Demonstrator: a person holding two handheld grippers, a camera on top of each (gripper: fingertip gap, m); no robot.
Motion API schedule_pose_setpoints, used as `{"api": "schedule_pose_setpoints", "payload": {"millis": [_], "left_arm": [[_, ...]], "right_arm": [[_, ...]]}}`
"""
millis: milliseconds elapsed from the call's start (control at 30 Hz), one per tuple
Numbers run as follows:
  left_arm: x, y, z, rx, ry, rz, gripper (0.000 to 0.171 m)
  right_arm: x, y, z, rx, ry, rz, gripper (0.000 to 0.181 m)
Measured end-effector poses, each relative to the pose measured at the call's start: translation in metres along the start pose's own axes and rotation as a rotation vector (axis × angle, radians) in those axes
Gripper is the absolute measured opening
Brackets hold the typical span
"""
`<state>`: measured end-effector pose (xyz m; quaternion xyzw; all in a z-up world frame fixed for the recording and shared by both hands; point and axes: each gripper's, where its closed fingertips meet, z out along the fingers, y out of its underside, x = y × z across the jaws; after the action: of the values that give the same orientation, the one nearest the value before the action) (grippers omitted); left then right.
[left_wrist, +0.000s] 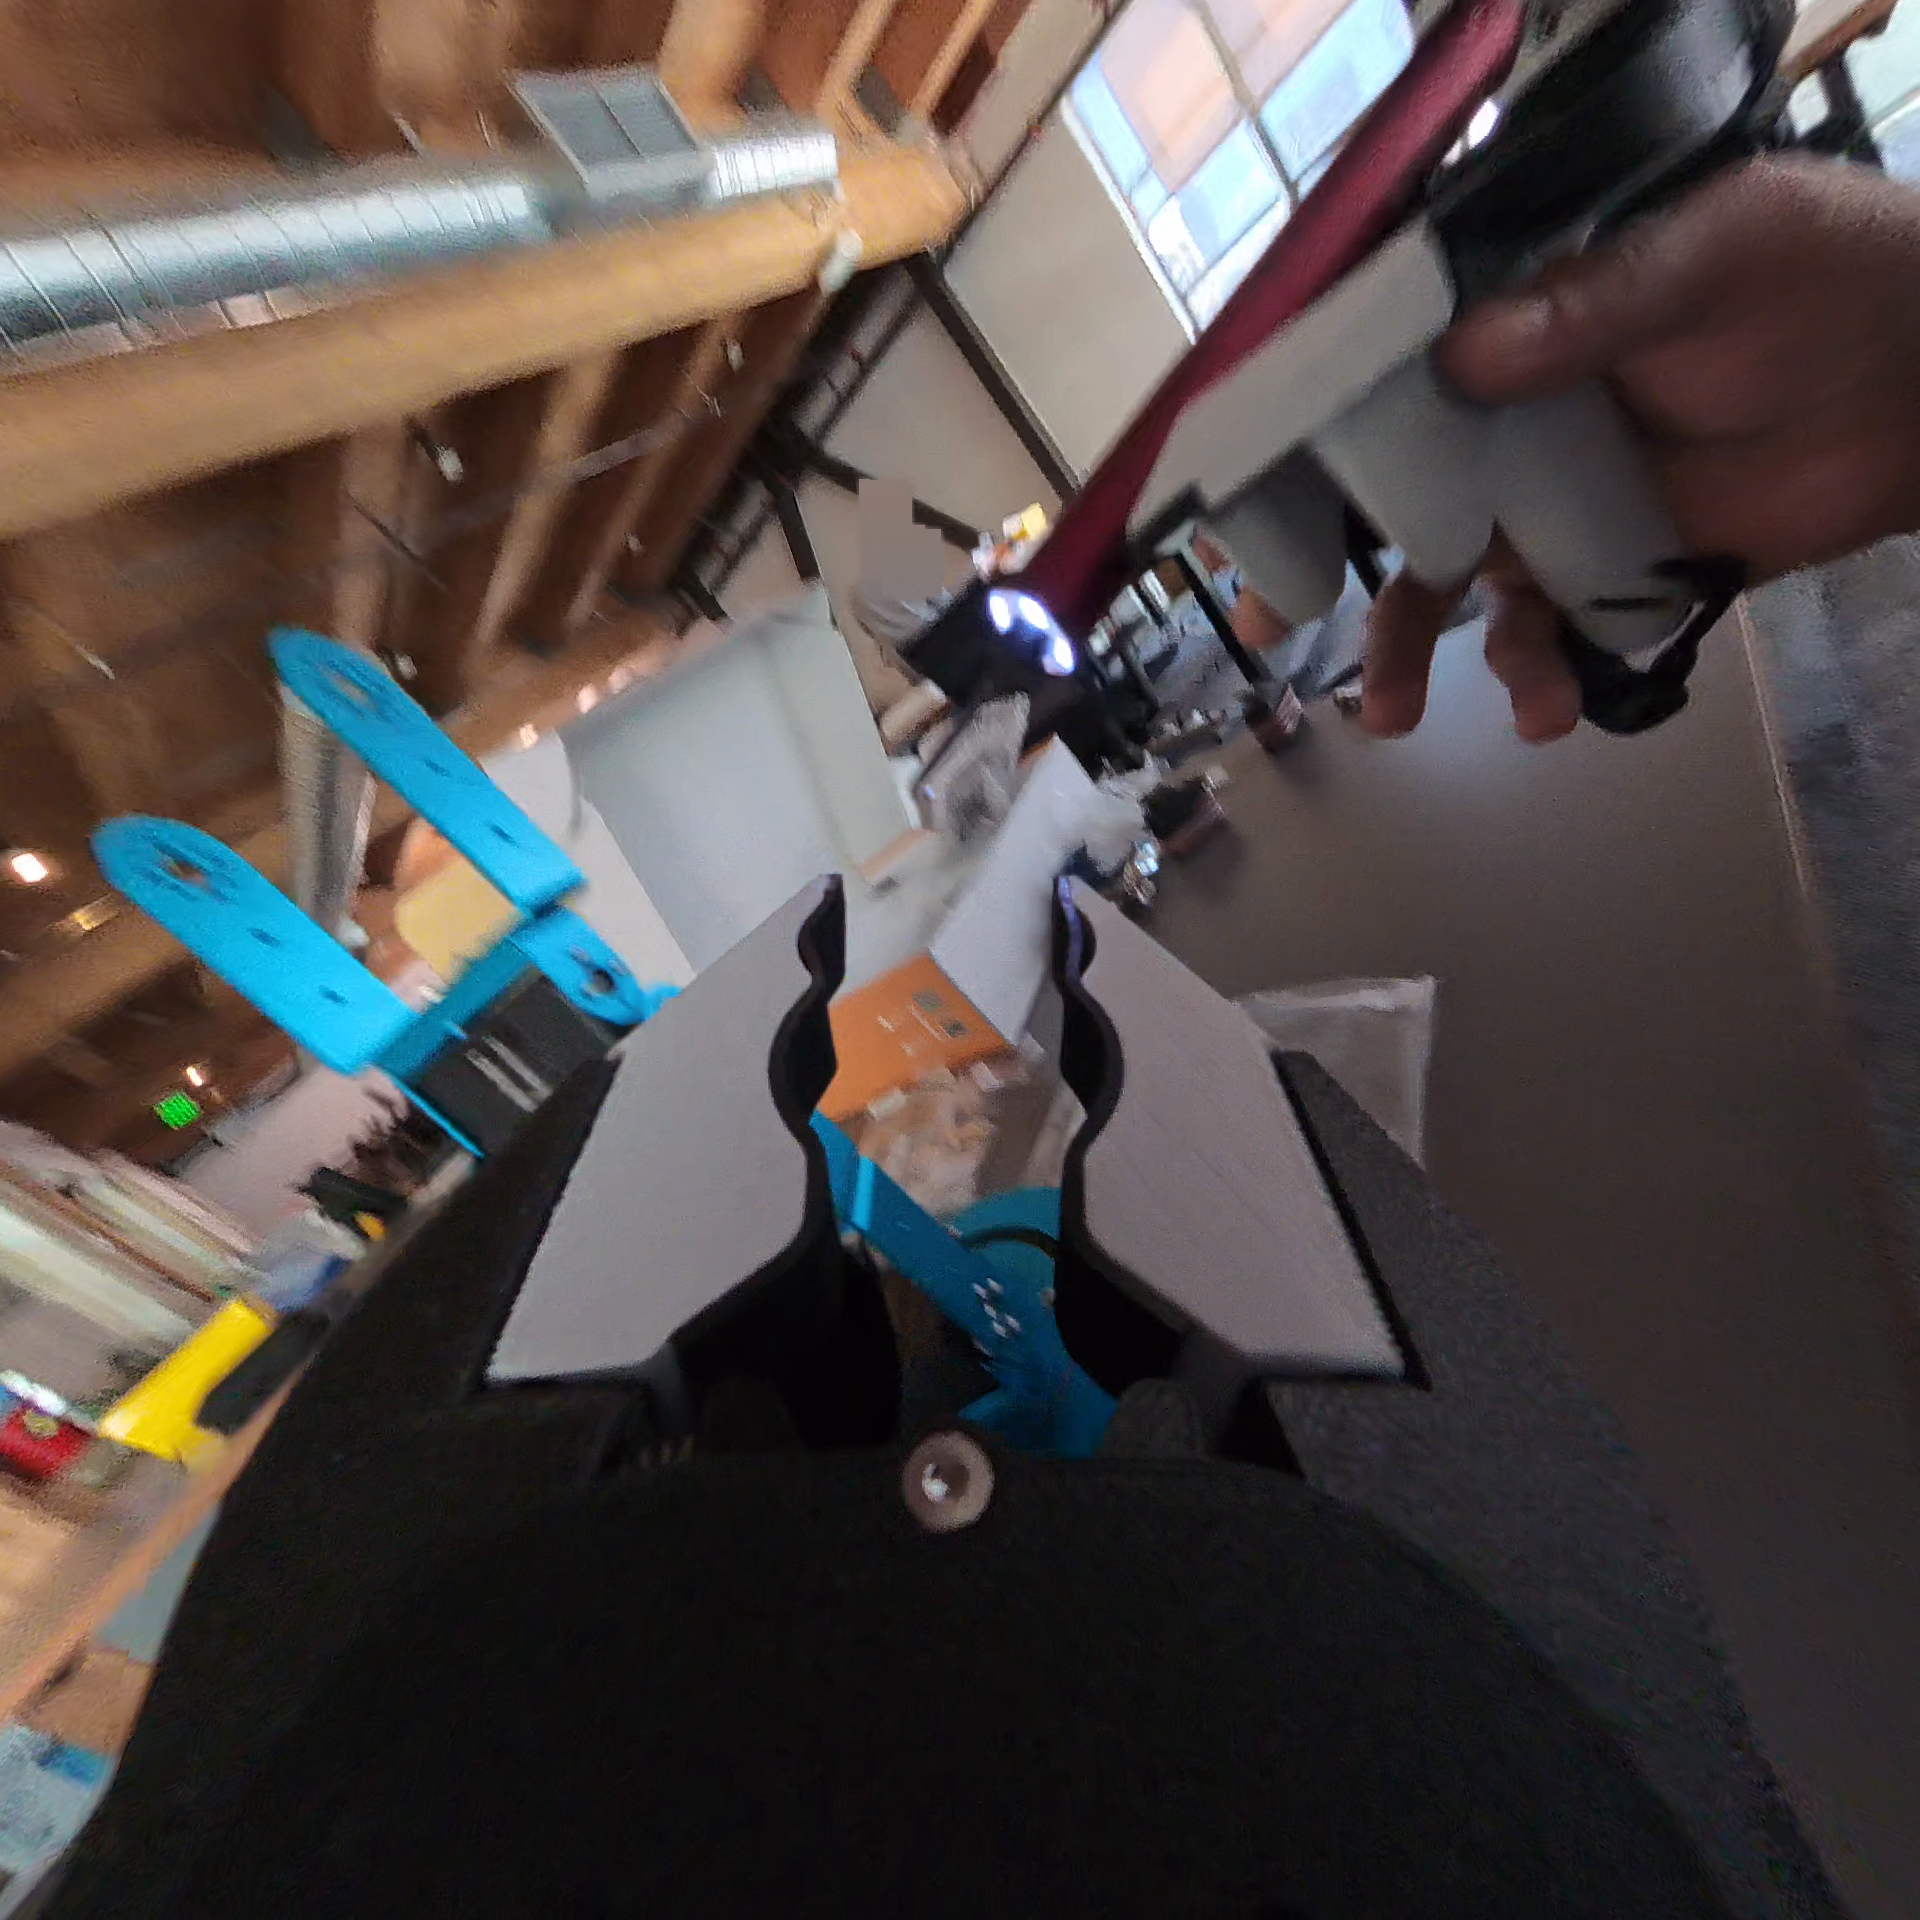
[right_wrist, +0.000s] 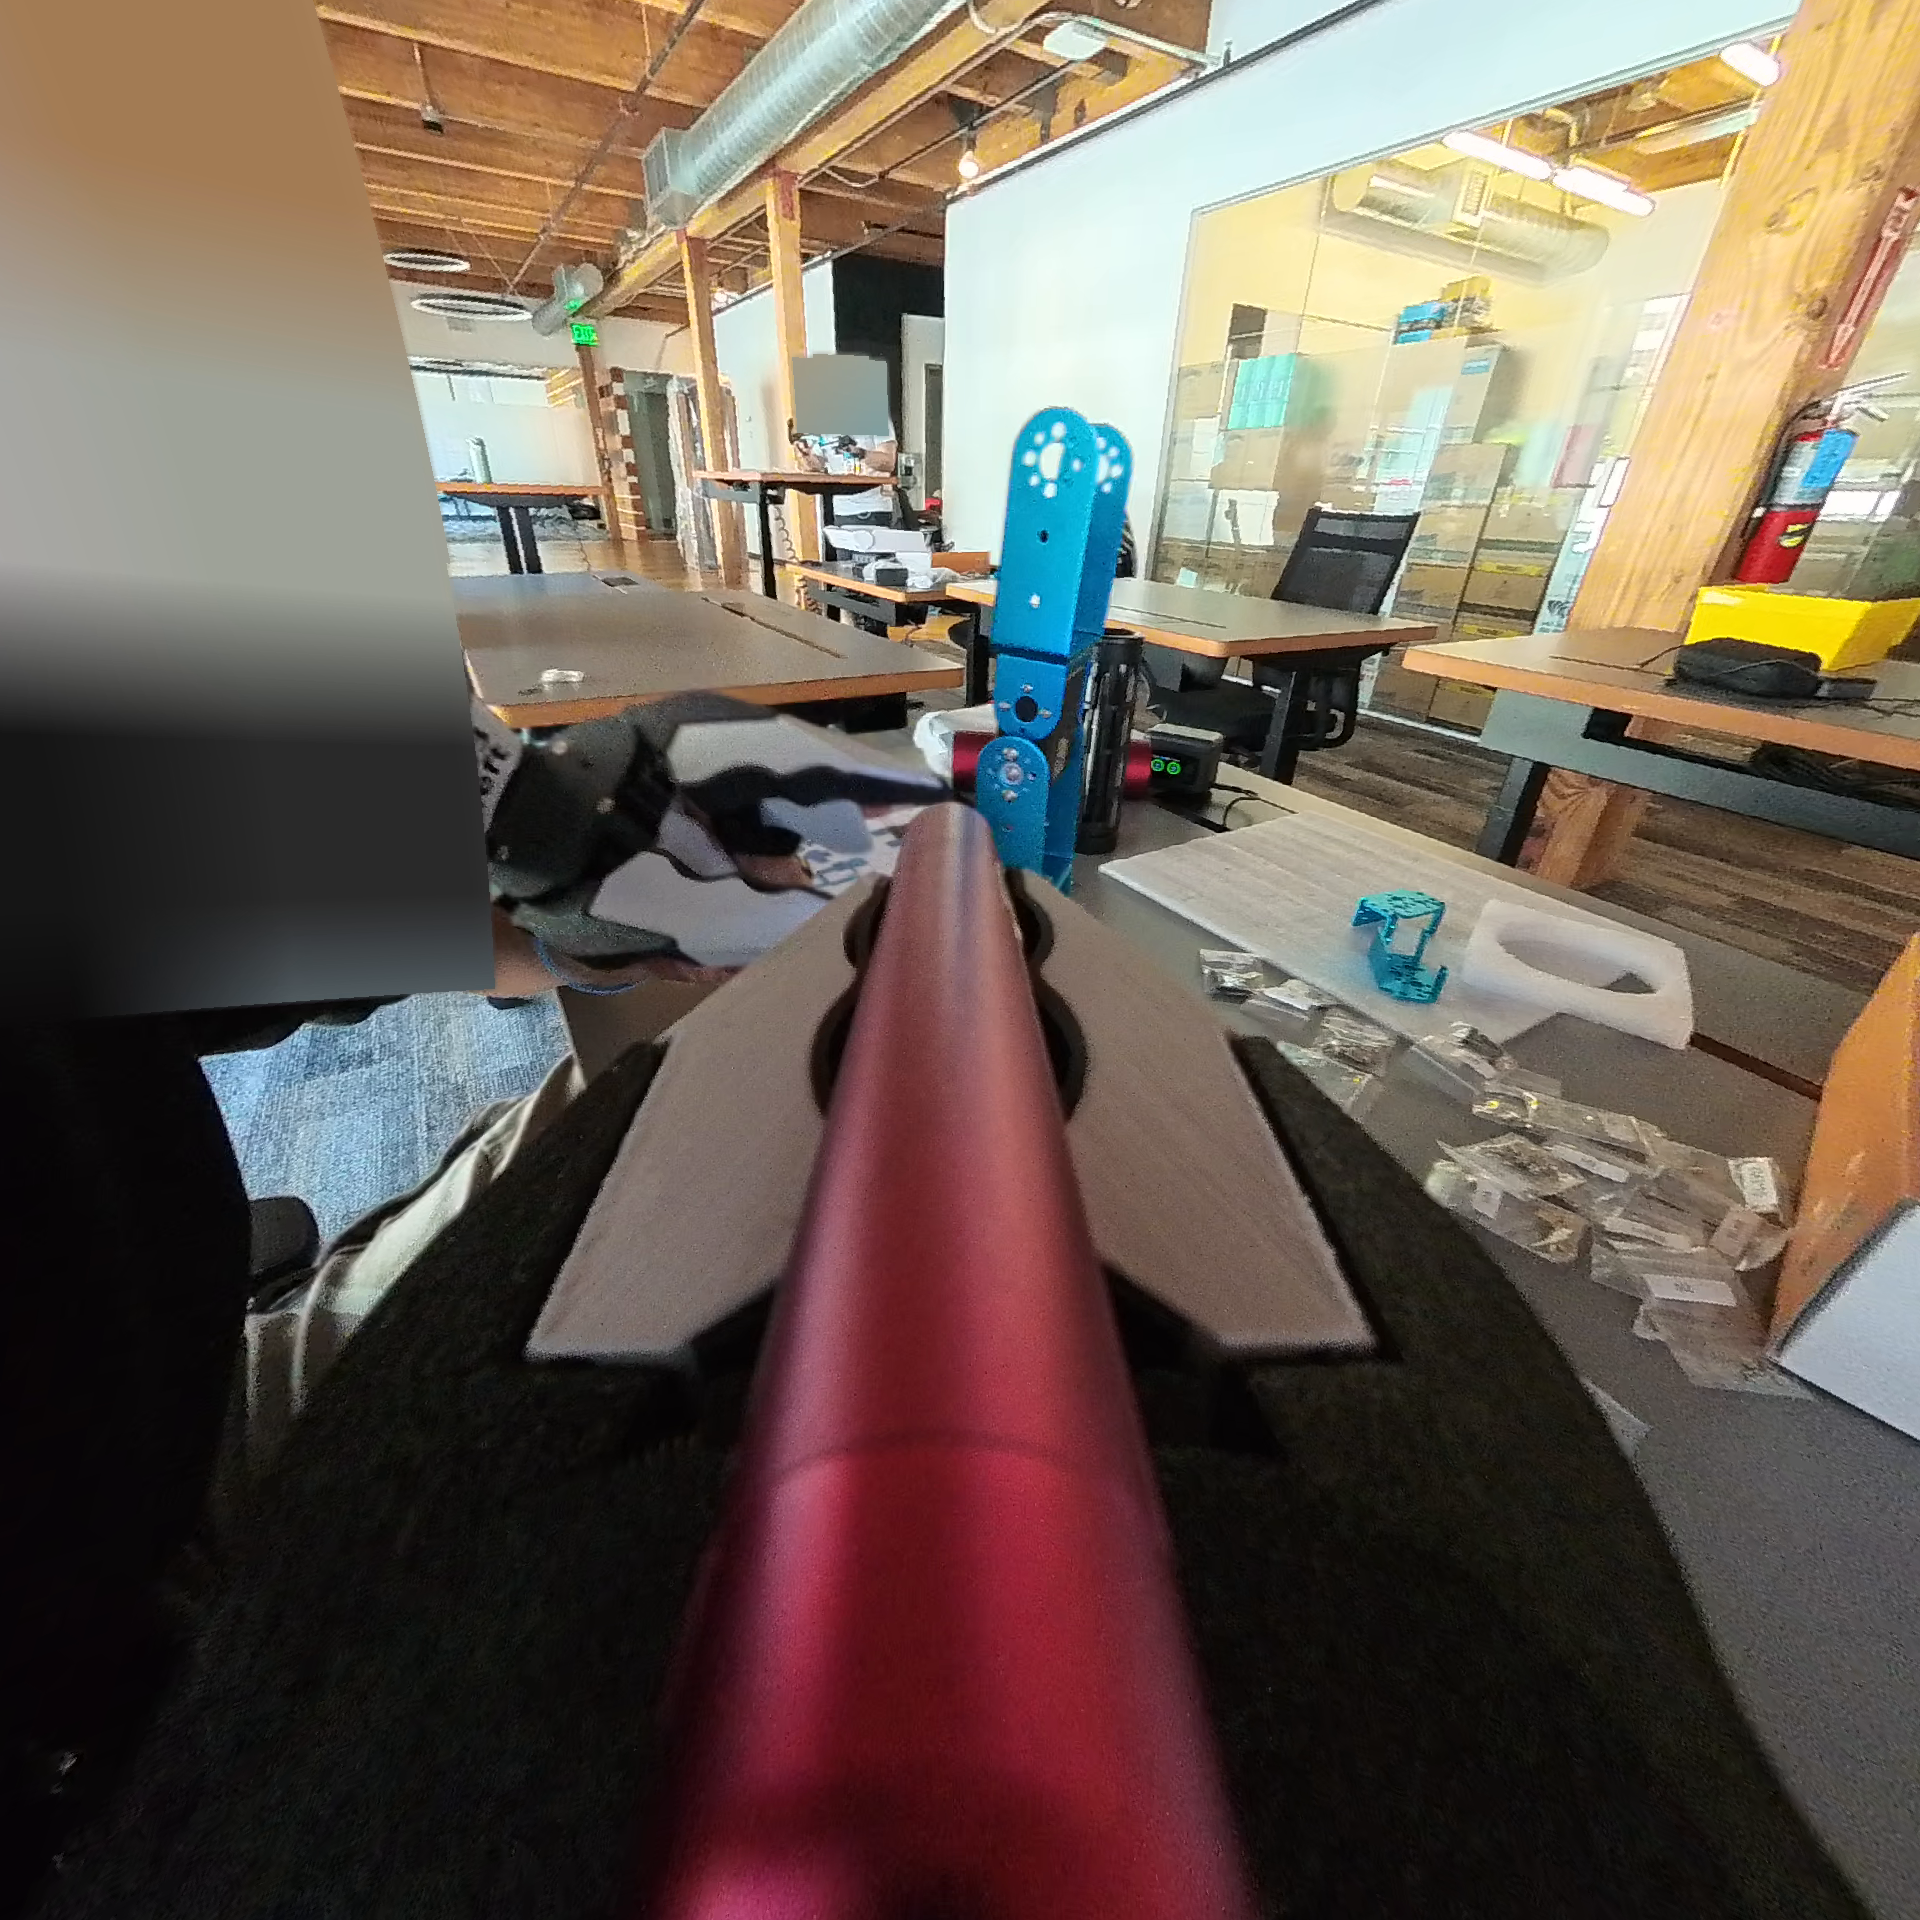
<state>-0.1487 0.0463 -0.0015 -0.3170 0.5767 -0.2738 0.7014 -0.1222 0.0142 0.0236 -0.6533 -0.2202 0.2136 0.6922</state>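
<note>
The right gripper (right_wrist: 951, 997) has its fingers (right_wrist: 707, 1174) pinching a red tube (right_wrist: 935, 1299), which lies lengthwise between them and sits in their scalloped notches, probably so the round body cannot roll or twist. The tube juts forward past the fingertips toward the blue bracket arm (right_wrist: 1044, 644), which stands upright on the grey worktop (right_wrist: 1714, 1558); its tip appears level with the arm's lower joint, though whether they touch cannot be told. In the left wrist view the same tube (left_wrist: 1247, 343) carries lit white lights at its front end, which suggests a powered tool aimed along its own axis. The left gripper (left_wrist: 945, 987) has its fingers (left_wrist: 665, 1164) spread, with nothing between them; it is tilted beside the arm (left_wrist: 364, 821) without touching it. A hand (left_wrist: 1714, 416) grips the right gripper's pale handle. On the worktop to the right lie small clear parts bags (right_wrist: 1558, 1174), a loose blue bracket (right_wrist: 1397, 945) and a white foam insert (right_wrist: 1579, 966), well apart from both grippers.
</note>
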Motion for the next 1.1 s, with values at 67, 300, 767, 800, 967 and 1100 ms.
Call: {"api": "schedule_pose_setpoints", "payload": {"millis": [67,300,767,800,967,1100], "left_arm": [[0.004,0.008,0.003,-0.026,0.014,-0.044,0.038],[0.008,0.007,0.005,-0.012,0.025,-0.079,0.024],[-0.002,0.01,0.001,0.004,-0.008,-0.033,0.001],[-0.002,0.01,0.0,0.004,-0.008,-0.027,0.001],[-0.002,0.012,-0.003,0.005,0.005,-0.016,0.001],[-0.001,0.015,-0.004,0.001,0.021,-0.012,0.001]], "right_arm": [[-0.003,0.0,0.002,0.001,-0.012,0.003,0.022],[-0.01,0.01,0.009,-0.041,-0.027,-0.017,0.021],[-0.014,0.018,0.013,-0.07,-0.042,-0.027,0.021],[-0.014,0.017,0.013,-0.069,-0.046,-0.025,0.021],[-0.013,0.015,0.011,-0.062,-0.036,-0.032,0.022],[-0.012,0.021,0.012,-0.081,-0.046,-0.028,0.022]]}}
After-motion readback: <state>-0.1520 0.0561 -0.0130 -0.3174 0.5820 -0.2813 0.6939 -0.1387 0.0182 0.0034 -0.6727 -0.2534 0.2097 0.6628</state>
